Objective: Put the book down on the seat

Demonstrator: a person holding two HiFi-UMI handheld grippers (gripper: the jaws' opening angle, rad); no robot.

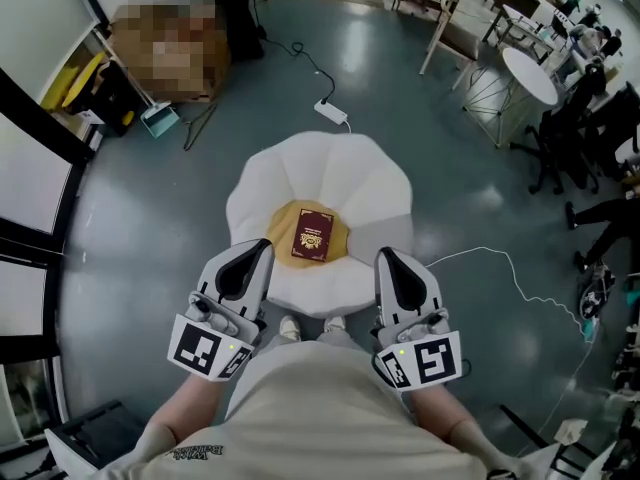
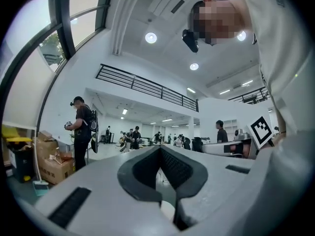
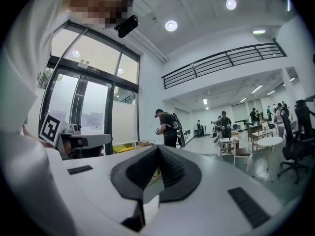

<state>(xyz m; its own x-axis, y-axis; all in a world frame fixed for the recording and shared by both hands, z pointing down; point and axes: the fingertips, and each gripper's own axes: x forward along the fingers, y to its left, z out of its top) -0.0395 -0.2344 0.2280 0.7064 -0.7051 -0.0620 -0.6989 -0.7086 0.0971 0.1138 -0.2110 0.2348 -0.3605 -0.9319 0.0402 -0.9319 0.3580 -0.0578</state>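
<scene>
A dark red book (image 1: 313,234) lies flat on the yellow centre (image 1: 283,220) of a white flower-shaped seat (image 1: 370,183). Neither gripper touches it. My left gripper (image 1: 262,245) is held close to my body at the seat's near left edge. Its jaws are shut and empty, and their tips meet in the left gripper view (image 2: 160,149). At the seat's near right edge my right gripper (image 1: 383,255) is also shut with nothing between its jaws (image 3: 158,148). Both gripper views look out over the room, and the book and seat are out of their sight.
A white power strip (image 1: 330,112) with a black cable lies on the grey floor behind the seat. A white cable (image 1: 505,266) trails to the right. A round white table (image 1: 528,73) and black office chairs (image 1: 570,138) stand at the far right. My shoes (image 1: 290,328) touch the seat's front.
</scene>
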